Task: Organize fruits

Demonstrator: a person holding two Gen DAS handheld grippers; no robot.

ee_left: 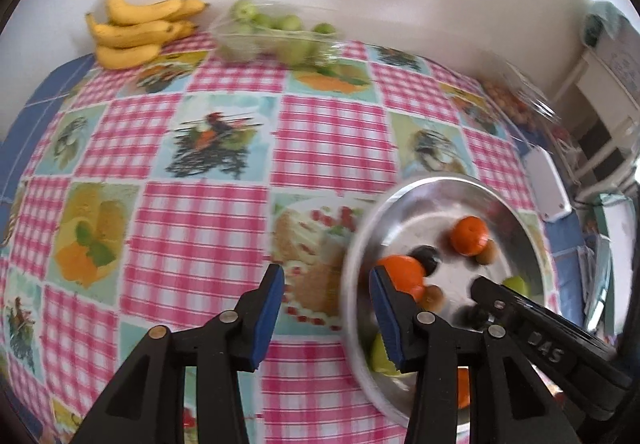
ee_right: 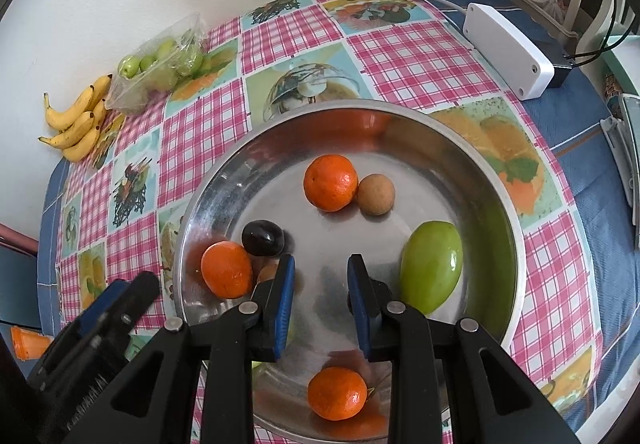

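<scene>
Hovering over the metal bowl (ee_right: 516, 244): right claw (ee_right: 320, 284) pressed together, tangerine (ee_right: 338, 393) beneath.

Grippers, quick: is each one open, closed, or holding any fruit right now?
Left gripper: open, nothing between its pads.
Right gripper: closed to a narrow gap, holding nothing.

The left gripper (ee_left: 326, 308) points steeply down over the table near the left rim of the metal bowl (ee_right: 516, 244), its blue pads (ee_left: 268, 314) apart with nothing between them. The right gripper (ee_right: 320, 302) points steeply down into the bowl, its jaws at their narrowest and holding nothing.
</scene>
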